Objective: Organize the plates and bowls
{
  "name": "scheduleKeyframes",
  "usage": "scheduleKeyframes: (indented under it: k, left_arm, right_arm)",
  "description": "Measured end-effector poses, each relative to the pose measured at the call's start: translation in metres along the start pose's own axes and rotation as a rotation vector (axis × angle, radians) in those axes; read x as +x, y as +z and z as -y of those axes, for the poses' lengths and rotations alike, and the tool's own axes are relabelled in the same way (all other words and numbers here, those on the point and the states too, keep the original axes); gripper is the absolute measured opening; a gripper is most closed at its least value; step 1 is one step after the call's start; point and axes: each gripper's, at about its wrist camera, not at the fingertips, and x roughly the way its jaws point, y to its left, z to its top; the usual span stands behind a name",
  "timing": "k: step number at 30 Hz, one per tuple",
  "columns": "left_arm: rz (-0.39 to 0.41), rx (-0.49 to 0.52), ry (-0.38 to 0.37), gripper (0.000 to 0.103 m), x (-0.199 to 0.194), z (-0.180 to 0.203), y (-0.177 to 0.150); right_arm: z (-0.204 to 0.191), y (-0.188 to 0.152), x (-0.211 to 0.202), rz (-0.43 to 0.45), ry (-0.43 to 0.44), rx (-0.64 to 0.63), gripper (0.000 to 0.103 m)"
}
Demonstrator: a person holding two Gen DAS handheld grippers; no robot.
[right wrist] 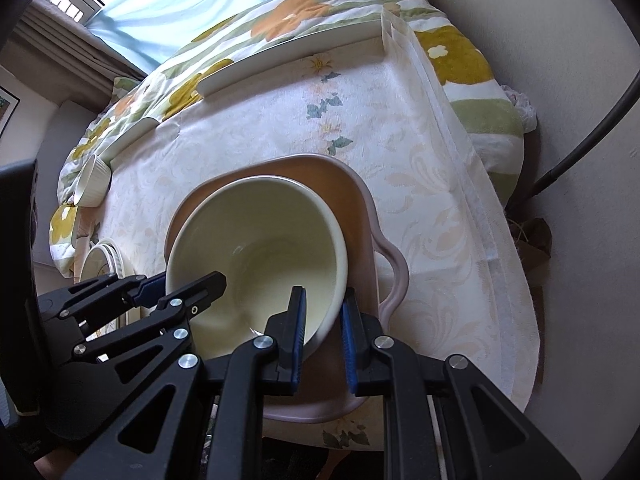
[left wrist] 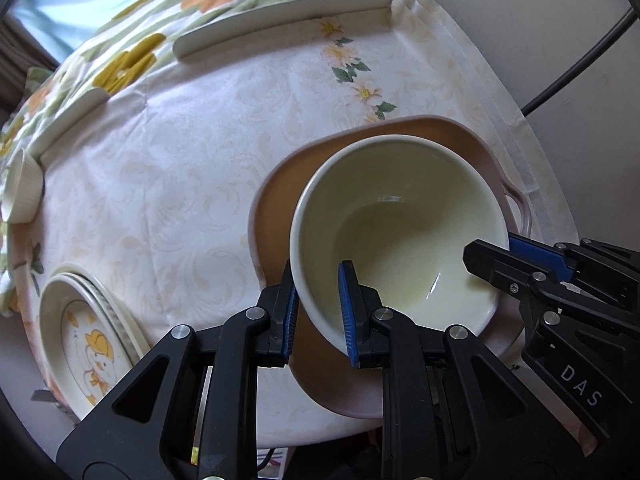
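A large cream bowl (left wrist: 400, 216) (right wrist: 256, 232) sits in a pinkish-tan tray with handles (left wrist: 276, 196) (right wrist: 360, 200) on the tablecloth. My left gripper (left wrist: 318, 312) straddles the bowl's near-left rim, one pad inside and one outside, with a gap around the wall. My right gripper (right wrist: 322, 332) straddles the bowl's right rim the same way, slightly apart from it. Each gripper also shows in the other view, the right one (left wrist: 516, 256) and the left one (right wrist: 180, 284).
A stack of plates with a yellow cartoon print (left wrist: 86, 344) (right wrist: 102, 264) lies at the near left. A small ribbed white cup (left wrist: 22, 188) (right wrist: 94, 180) stands at the far left. Long white plates (left wrist: 280, 20) (right wrist: 288, 56) lie along the far edge. A black cable (left wrist: 580, 60) hangs at right.
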Motion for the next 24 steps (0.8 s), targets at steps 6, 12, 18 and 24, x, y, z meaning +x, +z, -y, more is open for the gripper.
scheduleKeyframes:
  k: [6,12,18,24]
  left_arm:
    - [0.017,-0.001,0.005,0.017,-0.006,-0.001,-0.001]
    - [0.038,-0.009,0.010,0.017,-0.015,0.001,-0.003]
    - [0.092,-0.038,0.012,0.017,-0.040,-0.002,-0.004]
    - [0.209,-0.126,0.006,0.018,-0.082,-0.022,-0.009]
  right_arm:
    - [-0.001,-0.003,-0.004,0.006,-0.011,-0.007,0.016]
    - [-0.001,-0.006,-0.017,0.034,-0.010,-0.009,0.016]
    - [-0.006,-0.006,-0.036,0.075,-0.015,-0.026,0.016]
    - [-0.014,-0.003,-0.064,0.161,0.005,-0.097,0.018]
